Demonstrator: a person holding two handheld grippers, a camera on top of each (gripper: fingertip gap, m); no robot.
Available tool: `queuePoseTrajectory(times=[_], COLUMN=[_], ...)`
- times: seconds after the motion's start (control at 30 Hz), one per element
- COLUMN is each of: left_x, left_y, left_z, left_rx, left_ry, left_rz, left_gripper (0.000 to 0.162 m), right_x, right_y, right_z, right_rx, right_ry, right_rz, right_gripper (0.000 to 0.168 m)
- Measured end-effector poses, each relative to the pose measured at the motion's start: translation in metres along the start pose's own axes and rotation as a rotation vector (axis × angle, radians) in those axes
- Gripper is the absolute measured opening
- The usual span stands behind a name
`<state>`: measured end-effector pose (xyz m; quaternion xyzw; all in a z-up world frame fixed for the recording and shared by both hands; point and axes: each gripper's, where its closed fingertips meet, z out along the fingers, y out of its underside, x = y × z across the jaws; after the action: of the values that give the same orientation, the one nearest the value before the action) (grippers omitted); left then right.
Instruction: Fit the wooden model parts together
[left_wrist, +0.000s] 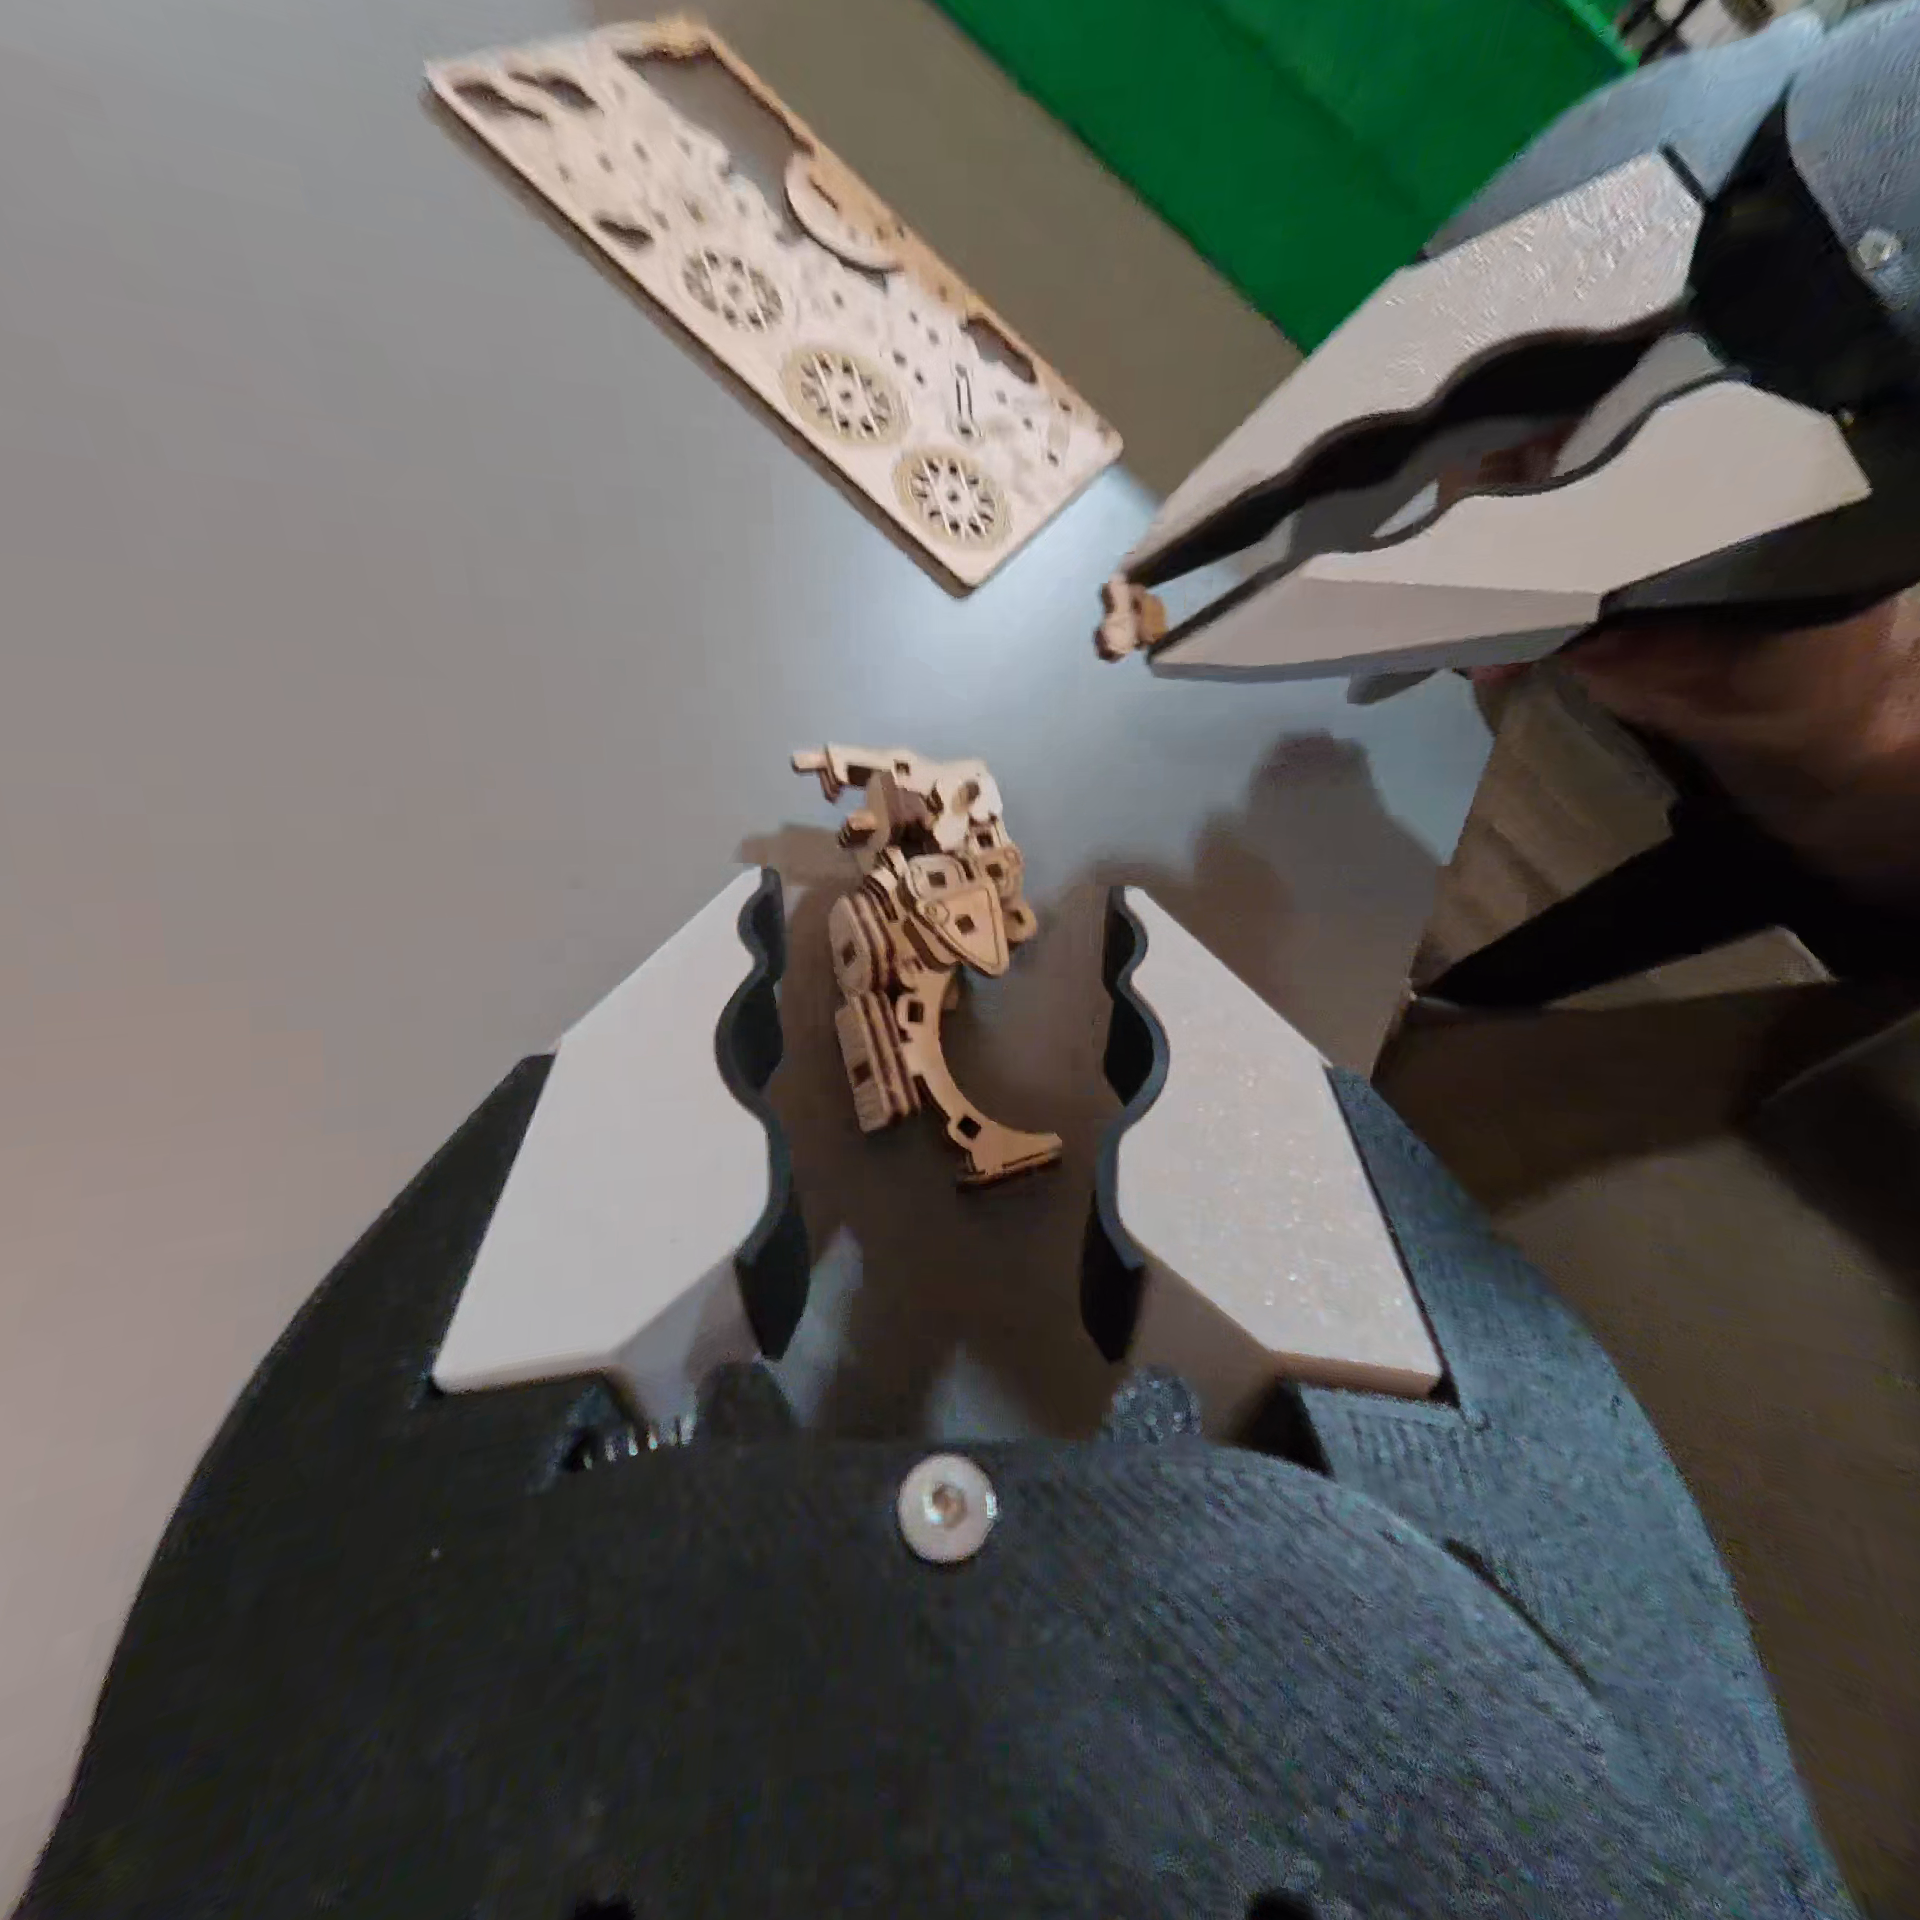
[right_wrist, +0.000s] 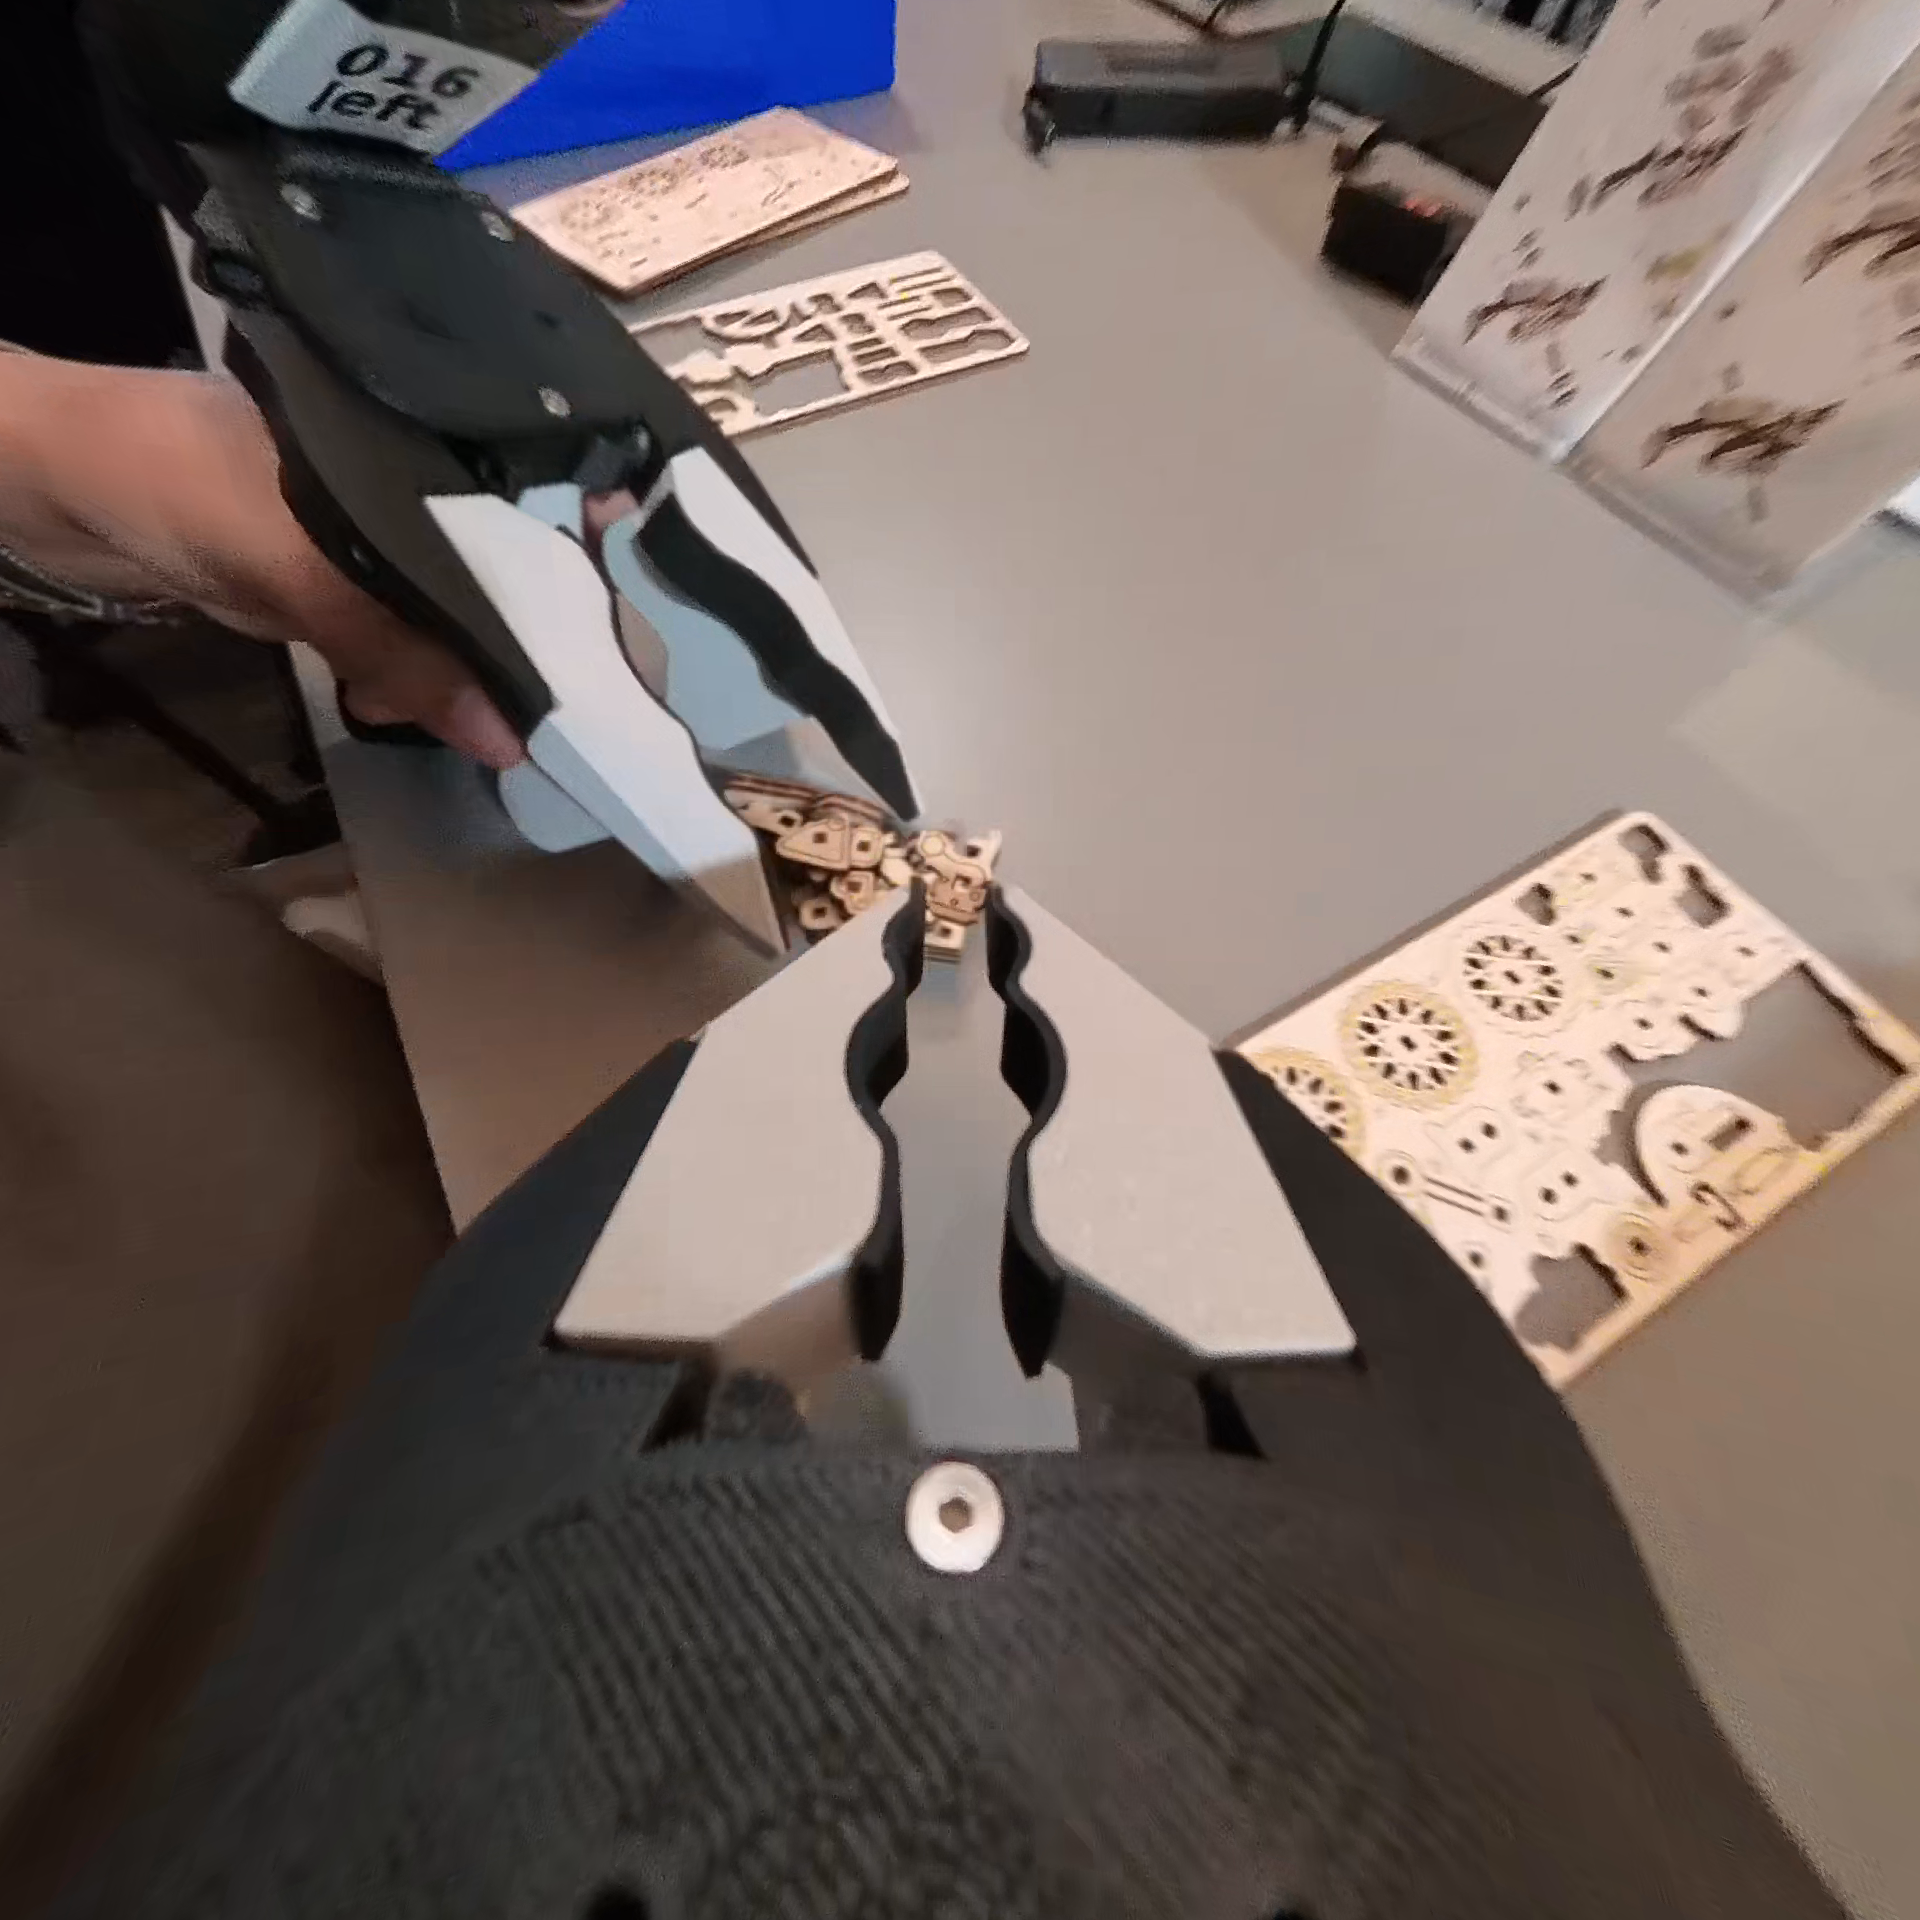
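The half-built wooden model (left_wrist: 930, 961) lies on the grey counter (left_wrist: 312, 727), between the spread fingers of the left claw (left_wrist: 940, 914), which hangs wide open around it without touching. The right claw (right_wrist: 954, 914) is pinched nearly closed on a small wooden part (right_wrist: 956, 883), carried at its very tips and poised close beside the model.

Both pieces look like thin laser-cut plywood: light and stiff, with slender tabs and a curved leg that I would guess snap easily under a sideways squeeze. The stacked, layered body seems the safest place to grip the model, flat faces against the pads, rather than the thin upper limbs. The small part is tiny enough to twist or pop out if pressed off-axis.

The counter is smooth and probably slick, so the model may slide when pushed. A punched wooden parts sheet (left_wrist: 769, 301) with gear wheels lies near, more sheets (right_wrist: 769, 249) and a patterned box (right_wrist: 1714, 260) stand farther off.
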<state>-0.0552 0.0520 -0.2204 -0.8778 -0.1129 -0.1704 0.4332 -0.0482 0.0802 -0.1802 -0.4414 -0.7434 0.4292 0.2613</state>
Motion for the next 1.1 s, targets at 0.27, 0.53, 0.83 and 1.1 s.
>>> queuePoseTrajectory(times=[0.27, 0.53, 0.83, 1.1], left_x=[-0.004, -0.003, -0.003, -0.003], left_y=[0.005, 0.006, 0.006, 0.006], left_z=[0.005, 0.006, 0.006, 0.006], left_rx=[-0.033, -0.037, -0.038, -0.039], left_ry=[0.02, 0.028, 0.027, 0.027], left_rz=[-0.024, -0.026, -0.024, -0.023], left_gripper=[0.044, 0.041, 0.041, 0.041], right_x=[-0.011, -0.011, -0.011, -0.01], right_y=[0.016, 0.015, 0.017, 0.018], right_z=[0.03, 0.033, 0.032, 0.032], right_rx=[-0.11, -0.113, -0.139, -0.16], right_ry=[-0.088, -0.123, -0.096, -0.095], right_rz=[0.025, 0.064, 0.012, 0.021], right_gripper=[0.01, 0.01, 0.01, 0.01])
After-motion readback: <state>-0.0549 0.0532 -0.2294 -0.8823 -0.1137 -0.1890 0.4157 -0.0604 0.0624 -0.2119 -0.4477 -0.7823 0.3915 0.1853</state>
